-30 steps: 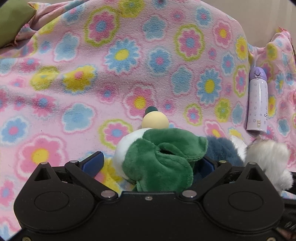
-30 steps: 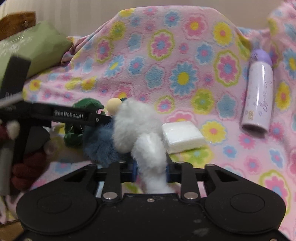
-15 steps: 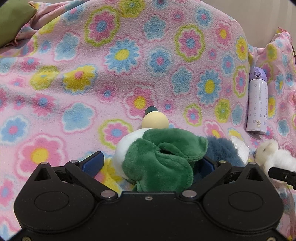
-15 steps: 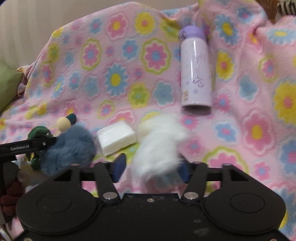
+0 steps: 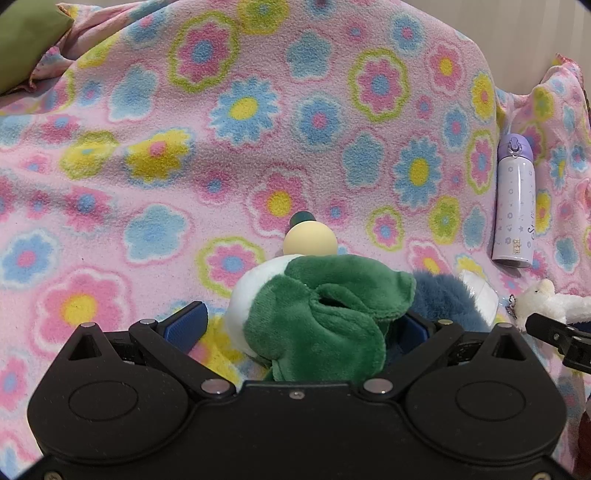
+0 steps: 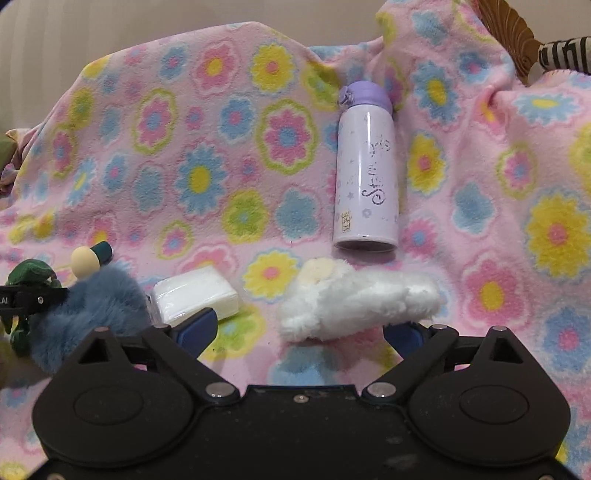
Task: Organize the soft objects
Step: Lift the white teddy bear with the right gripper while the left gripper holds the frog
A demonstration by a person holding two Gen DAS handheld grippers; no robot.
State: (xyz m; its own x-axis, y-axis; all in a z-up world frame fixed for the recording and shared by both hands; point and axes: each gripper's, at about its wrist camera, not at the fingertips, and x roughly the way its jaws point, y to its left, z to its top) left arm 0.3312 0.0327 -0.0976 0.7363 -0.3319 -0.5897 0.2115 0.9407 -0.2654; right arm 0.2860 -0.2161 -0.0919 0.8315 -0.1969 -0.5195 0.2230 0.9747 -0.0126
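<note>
Across a pink fleece blanket (image 6: 236, 155) printed with blue, yellow and green flowers lie several soft toys and a few other things. Seen from the right wrist camera, the right hand-held gripper (image 6: 299, 328) has its jaws opening, blue pads spread wide. A fluffy white plush toy (image 6: 354, 299) lies on its side on the blanket between them, close to the right pad; neither pad presses on it. Just beyond the toy, a lilac bottle (image 6: 365, 177) with a purple cap lies on the blanket, cap pointing away. To the left of the white toy sits a white wrapped tissue pack (image 6: 195, 295), and left of that a fuzzy blue plush toy (image 6: 92, 306).

Seen from the left wrist camera, the left hand-held gripper (image 5: 295, 325) is spread wide around a green and white plush toy (image 5: 321, 317), which fills the gap; its left pad stands clear of the toy, and its right pad is hidden behind the green fabric, so whether it grips cannot be told. A cream ball with a dark green tip (image 5: 309, 240) pokes up behind this toy. The blue plush lies just to its right, touching it. An olive green cushion (image 5: 26, 33) shows at the far upper left edge.
</note>
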